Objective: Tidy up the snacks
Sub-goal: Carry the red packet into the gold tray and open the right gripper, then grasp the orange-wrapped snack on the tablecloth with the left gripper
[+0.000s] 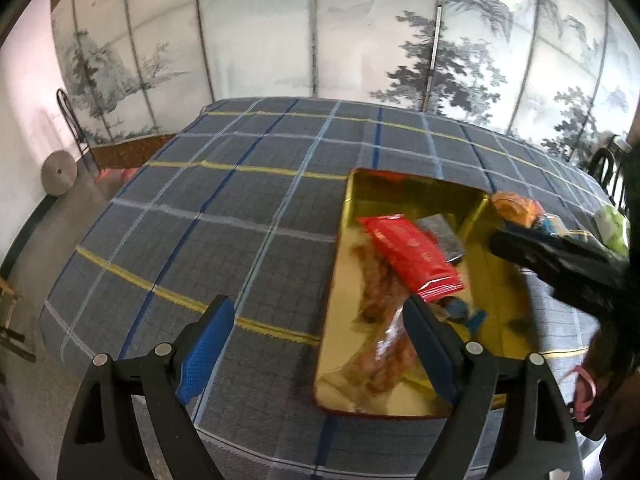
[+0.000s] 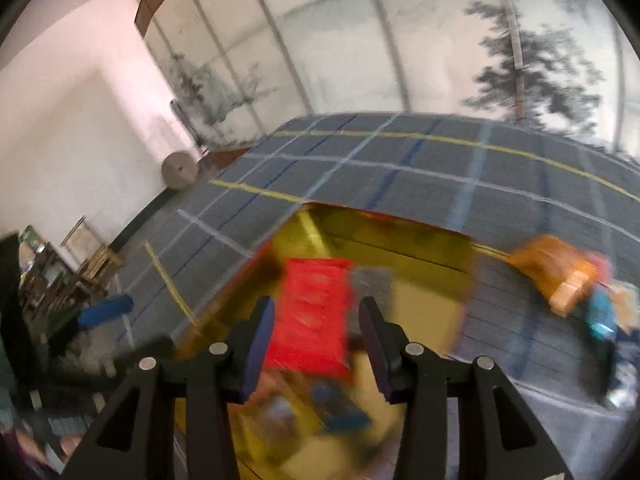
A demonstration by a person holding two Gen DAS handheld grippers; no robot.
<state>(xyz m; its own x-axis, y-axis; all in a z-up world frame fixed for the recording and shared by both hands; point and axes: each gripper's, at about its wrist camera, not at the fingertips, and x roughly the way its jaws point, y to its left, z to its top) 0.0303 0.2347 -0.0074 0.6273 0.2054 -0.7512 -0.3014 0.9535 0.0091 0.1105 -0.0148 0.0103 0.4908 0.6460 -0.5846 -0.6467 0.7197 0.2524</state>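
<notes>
A gold tin [image 1: 400, 404] lies open on the plaid tablecloth. In it are a red packet [image 1: 408, 256], a clear bag of brown twists [image 1: 380, 356], a grey packet [image 1: 444, 232] and small blue sweets [image 1: 464, 312]. My left gripper [image 1: 320, 344] stands open above the tin's near left edge, with nothing between its fingers. My right gripper [image 2: 318, 344] hovers over the tin with a gap between its pads. The red packet [image 2: 316, 316] lies below that gap in a blurred picture. From the left wrist view the right gripper [image 1: 560, 260] is a dark blur at the tin's right side.
An orange packet [image 1: 516, 208] [image 2: 556, 272], a green packet [image 1: 612, 224] and blue wrapped snacks [image 2: 600, 316] lie on the cloth right of the tin. The plaid table [image 1: 200, 220] stretches left and back. A painted screen stands behind, and chairs stand at the left and right.
</notes>
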